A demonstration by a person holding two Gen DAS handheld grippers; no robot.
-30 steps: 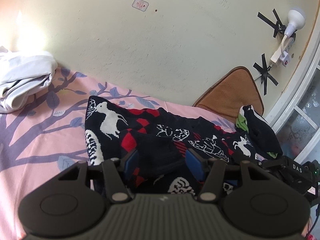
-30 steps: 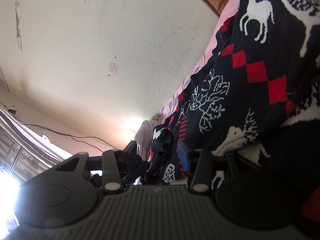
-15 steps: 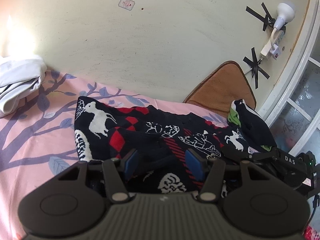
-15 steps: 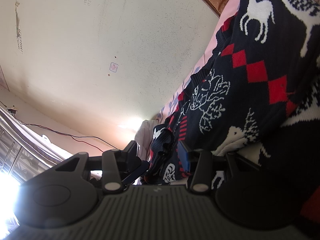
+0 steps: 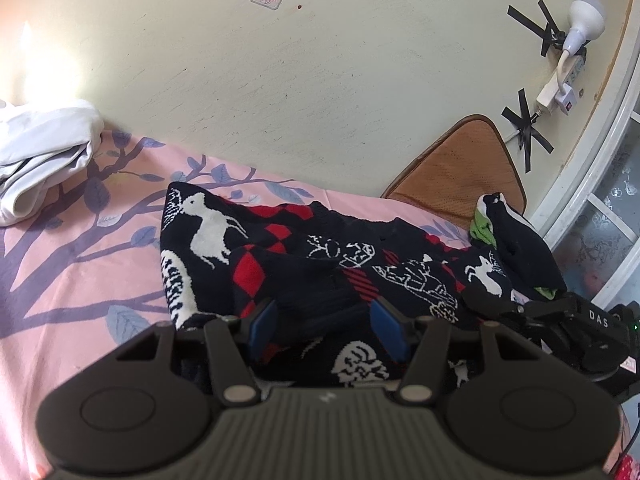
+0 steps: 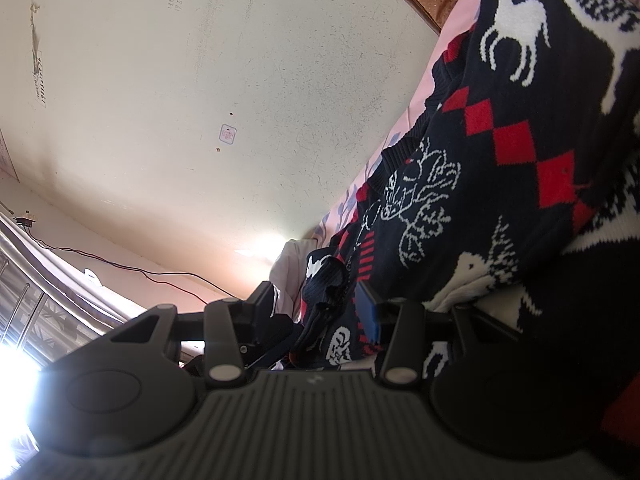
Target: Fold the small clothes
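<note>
Between the left gripper's (image 5: pixel 326 326) half-spread blue pads lies a dark fold of the sweater (image 5: pixel 304 264); whether they pinch it I cannot tell. Nothing has shifted over the last second. The right gripper (image 6: pixel 316 308) likewise straddles a rumpled edge. Crumpled on the pink sheet (image 5: pixel 72 264), the sweater looks unfolded yet.

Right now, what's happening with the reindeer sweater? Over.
Left gripper fingers apart over sweater. Right gripper at sweater's edge, grip unclear. Sweater bunched on pink bedsheet. Another dark garment lies beside it.
</note>
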